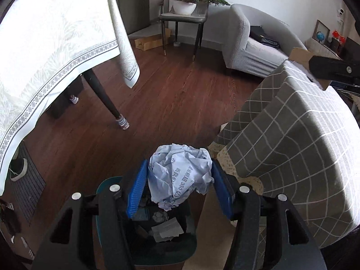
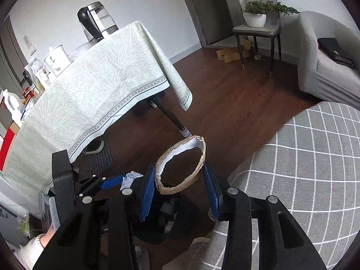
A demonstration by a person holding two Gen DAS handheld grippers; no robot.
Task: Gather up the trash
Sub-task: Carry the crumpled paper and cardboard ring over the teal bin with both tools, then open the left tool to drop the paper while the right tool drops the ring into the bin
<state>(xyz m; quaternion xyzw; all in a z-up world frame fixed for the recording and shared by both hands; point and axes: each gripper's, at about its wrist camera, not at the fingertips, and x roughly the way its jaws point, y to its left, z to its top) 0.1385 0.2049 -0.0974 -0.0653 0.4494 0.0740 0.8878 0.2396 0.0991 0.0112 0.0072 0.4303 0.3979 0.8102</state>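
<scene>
Trash is in both grippers, over a dark bin on the wood floor (image 1: pixel 171 94). At the far left stands the tabletop (image 2: pixel 94 85) under a pale patterned cloth, with a kettle (image 2: pixel 99 20), a white jug (image 2: pixel 56 59) and bottles crowded along its far edge; one dark table leg (image 1: pixel 103 96) wears a striped sock at the foot.

Next comes the left gripper (image 1: pixel 180 180), its blue pads pressed on either side of a crumpled ball of printed paper (image 1: pixel 180 173). That ball hangs directly above the open bin (image 1: pixel 162 229), where more paper scraps lie inside. In the right wrist view this same gripper (image 2: pixel 117 181) shows at the lower left, paper between its pads.

Further right, the right gripper (image 2: pixel 180 186) is clamped on a torn cardboard ring (image 2: pixel 180 164), brown outside and white along the inner edge, held upright above the bin (image 2: pixel 166 216).

On the right is a grey seat with a white grid pattern (image 2: pixel 303 168), just beside the bin. Beyond it stands a grey sofa (image 1: pixel 254 45), and near the back wall a chair (image 2: pixel 258 29) carries a potted plant (image 2: pixel 256 15).
</scene>
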